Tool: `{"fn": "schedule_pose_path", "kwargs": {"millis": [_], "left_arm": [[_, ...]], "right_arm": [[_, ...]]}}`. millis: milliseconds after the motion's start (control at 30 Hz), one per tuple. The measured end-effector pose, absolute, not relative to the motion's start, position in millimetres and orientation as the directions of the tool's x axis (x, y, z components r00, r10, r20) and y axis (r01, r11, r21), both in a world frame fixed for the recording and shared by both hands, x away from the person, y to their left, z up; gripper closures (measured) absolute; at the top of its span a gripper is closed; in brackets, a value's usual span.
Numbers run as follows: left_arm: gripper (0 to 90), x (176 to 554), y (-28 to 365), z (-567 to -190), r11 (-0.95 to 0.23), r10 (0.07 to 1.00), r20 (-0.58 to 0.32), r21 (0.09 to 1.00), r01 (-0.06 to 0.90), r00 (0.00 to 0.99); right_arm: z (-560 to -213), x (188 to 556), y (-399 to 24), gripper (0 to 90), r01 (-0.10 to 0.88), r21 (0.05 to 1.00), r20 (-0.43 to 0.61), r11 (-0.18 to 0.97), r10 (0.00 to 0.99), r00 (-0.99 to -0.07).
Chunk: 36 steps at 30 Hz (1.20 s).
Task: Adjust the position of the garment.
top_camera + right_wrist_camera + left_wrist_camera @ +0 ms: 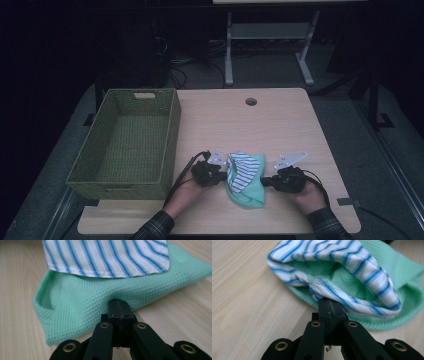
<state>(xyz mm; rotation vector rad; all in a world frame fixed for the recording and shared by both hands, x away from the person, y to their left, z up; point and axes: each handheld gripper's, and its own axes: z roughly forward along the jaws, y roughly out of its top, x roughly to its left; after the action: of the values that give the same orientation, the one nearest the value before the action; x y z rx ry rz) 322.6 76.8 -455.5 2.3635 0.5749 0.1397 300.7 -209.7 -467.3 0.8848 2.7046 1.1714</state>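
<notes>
Where cloth [352, 272] folds, underside hidden

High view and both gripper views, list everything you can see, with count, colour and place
cloth: one, mint green with a white and blue striped side, front middle of the table, between the two tools
basket: one, green woven, open top, nothing inside, left part of the table
table: one, light wood, with a round hole near its far edge
desk frame: one, grey legs, on the floor behind the table
cables: several, dark, on the floor behind the table
left tool: one, black, jaws shut on the cloth's striped edge
right tool: one, black, jaws shut on the cloth's green edge
hands: two, at the table's near edge, each holding a tool, plaid sleeves behind them
</notes>
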Motion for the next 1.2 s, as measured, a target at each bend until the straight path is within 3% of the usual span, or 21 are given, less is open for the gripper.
{"fn": "schedule_pose_path", "kwargs": {"millis": [100, 200, 500, 767, 1200], "left_arm": [[88.3, 322, 80, -452, -0.657, 0.438, -0.061, 0.659, 0.366, 0.897], [83.6, 322, 84, -447, -0.646, 0.44, -0.067, 0.67, 0.367, 0.896], [63.3, 320, 88, -423, -0.647, 0.417, -0.044, 0.687, 0.331, 0.908], [50.5, 332, 76, -419, -0.694, 0.355, -0.018, 0.665, 0.276, 0.935], [35.0, 348, 51, -425, -0.788, 0.257, 0.025, 0.585, 0.195, 0.966]], "right_arm": [[-465, 299, -213, 86.9, 0.475, 0.699, 0.157, 0.535, 0.533, -0.831], [-463, 296, -220, 78.4, 0.483, 0.715, 0.154, 0.506, 0.56, -0.814], [-466, 290, -246, 41.5, 0.517, 0.729, 0.137, 0.449, 0.644, -0.753], [-473, 293, -258, 18.3, 0.54, 0.702, 0.078, 0.465, 0.703, -0.707], [-480, 293, -260, 13.0, 0.506, 0.709, 0.032, 0.491, 0.694, -0.719]]}}
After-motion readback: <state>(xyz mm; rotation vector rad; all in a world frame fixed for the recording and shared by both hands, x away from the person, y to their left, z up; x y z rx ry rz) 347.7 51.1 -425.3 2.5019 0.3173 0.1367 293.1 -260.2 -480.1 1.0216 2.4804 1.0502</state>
